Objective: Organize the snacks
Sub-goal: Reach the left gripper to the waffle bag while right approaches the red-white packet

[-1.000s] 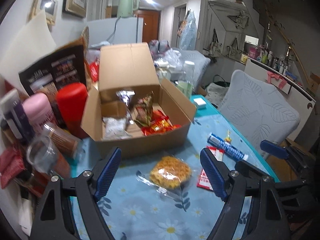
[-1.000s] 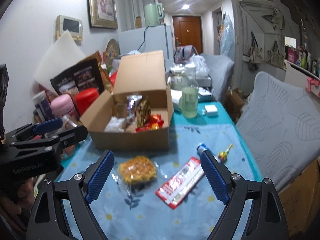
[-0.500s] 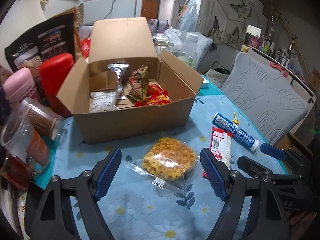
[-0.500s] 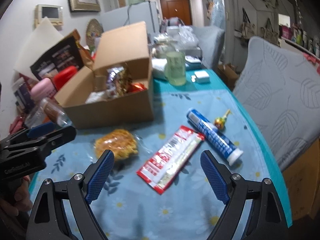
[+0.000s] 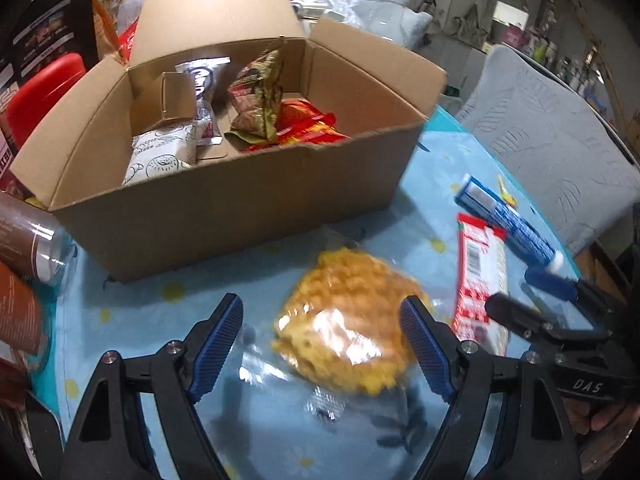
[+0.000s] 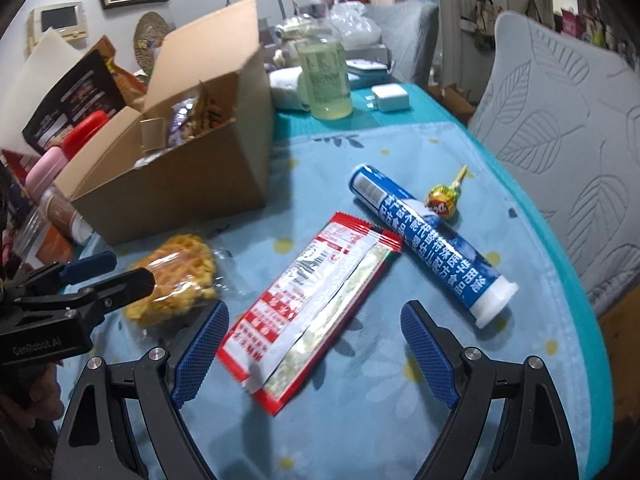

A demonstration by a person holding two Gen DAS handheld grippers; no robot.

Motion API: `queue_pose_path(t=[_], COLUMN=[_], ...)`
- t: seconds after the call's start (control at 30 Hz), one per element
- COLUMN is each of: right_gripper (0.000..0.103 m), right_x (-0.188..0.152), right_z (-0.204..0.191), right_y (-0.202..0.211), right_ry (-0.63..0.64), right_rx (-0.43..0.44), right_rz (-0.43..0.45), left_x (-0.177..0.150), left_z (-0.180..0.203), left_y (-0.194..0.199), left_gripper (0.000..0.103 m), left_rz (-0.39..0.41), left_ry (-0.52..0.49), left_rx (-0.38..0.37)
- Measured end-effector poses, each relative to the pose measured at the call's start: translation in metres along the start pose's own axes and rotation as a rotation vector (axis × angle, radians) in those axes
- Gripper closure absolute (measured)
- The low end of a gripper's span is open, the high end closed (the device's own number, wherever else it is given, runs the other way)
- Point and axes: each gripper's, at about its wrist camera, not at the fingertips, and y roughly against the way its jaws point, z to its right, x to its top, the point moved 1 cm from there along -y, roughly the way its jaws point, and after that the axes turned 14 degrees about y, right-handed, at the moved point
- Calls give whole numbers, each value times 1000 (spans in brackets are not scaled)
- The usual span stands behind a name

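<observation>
Left wrist view: the left gripper (image 5: 322, 344) tilts down over the table (image 5: 132, 312), jaws spread wide and grasping nothing, with the waffle pack (image 5: 348, 320) lying between them, near of the box (image 5: 224, 196). Right wrist view: the right gripper (image 6: 314, 354) tilts down likewise, jaws wide and empty, straddling the near end of the red packet (image 6: 312, 312); the blue tube (image 6: 428, 240) lies just right of it.

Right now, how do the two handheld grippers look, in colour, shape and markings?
Both grippers, left and right, have black skeletal frames with triangular cut-outs and silver screws. Their fingers carry blue, cross-textured pads. The left body reads "GenRobot.AI" in white; the right shows "DAS".
</observation>
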Motion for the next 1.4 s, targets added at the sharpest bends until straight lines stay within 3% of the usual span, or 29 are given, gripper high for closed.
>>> queue_pose_path(t=[0.23,0.4,0.5,0.87,1.2,1.4], right_gripper=[14,14,16,35,37,49], right_x=[10,18,17,3,-10,-13], right_z=[7,-9,-18,-24,-22,-24], right_y=[-23,-37,-40,-25,-13,-10], right_ry=[-5,85,148,228,238,253], right_rx=[-20,-97,-141,-98,-72,-64], right_rz=[-33,-64,-65,-52,-55,-42], left_x=[4,8,8,0,-9,-20], left_z=[-4,-4,0,4,10,11], left_y=[-3,5,1,-15,-14,-6], left_gripper=[22,22,22,22,20,20], left_rz=[-26,31,26,-95,-130,-127], left_ry=[9,-31,-81,-85,-76,-98], left_rx=[-39,15,32,-111,-134,-147])
